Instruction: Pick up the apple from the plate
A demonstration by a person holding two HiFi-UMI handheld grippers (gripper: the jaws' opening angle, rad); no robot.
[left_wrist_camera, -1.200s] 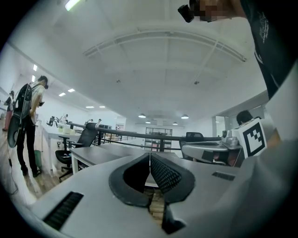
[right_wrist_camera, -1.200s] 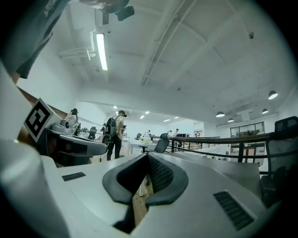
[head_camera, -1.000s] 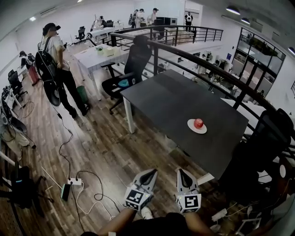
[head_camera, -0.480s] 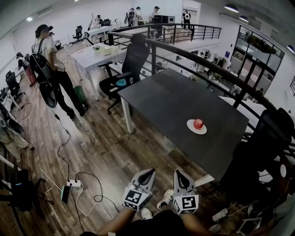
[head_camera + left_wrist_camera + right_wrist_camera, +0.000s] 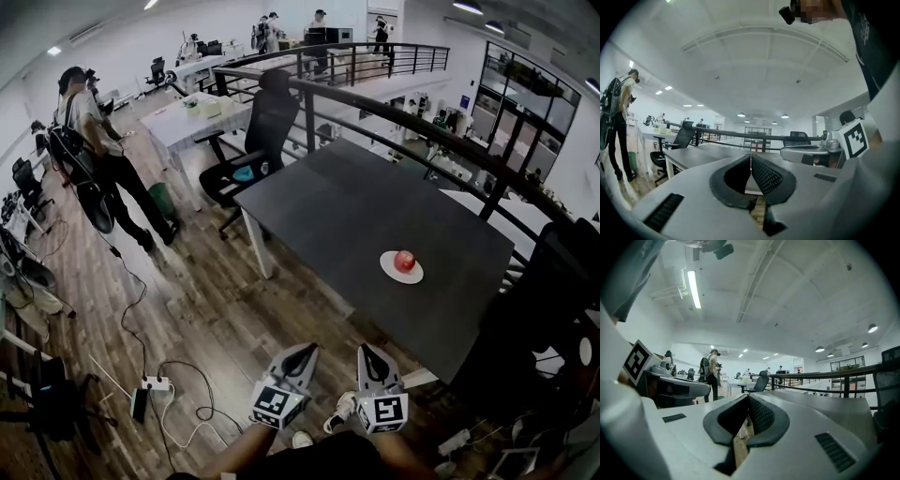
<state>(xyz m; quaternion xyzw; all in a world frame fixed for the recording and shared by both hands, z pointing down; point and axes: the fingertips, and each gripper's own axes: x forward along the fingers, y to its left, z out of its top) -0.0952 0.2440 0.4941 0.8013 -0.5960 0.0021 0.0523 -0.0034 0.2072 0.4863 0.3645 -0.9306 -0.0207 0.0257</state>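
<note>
Open office, dark desk point(image 5: 356, 206) ahead. The left hand-held gripper point(image 5: 306, 351) and right hand-held gripper point(image 5: 367, 352) are both clenched empty, seemingly just approaching — the apple point(image 5: 404, 261) rests on its plate point(image 5: 388, 273) well beyond them.

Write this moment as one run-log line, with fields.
apple: on plate, untouched | left gripper: shut, empty | right gripper: shut, empty

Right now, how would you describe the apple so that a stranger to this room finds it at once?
Find the large dark table. Toward its near right end lies one small white plate. The apple sits on it: round, red, the only bright thing on that tabletop.
</note>
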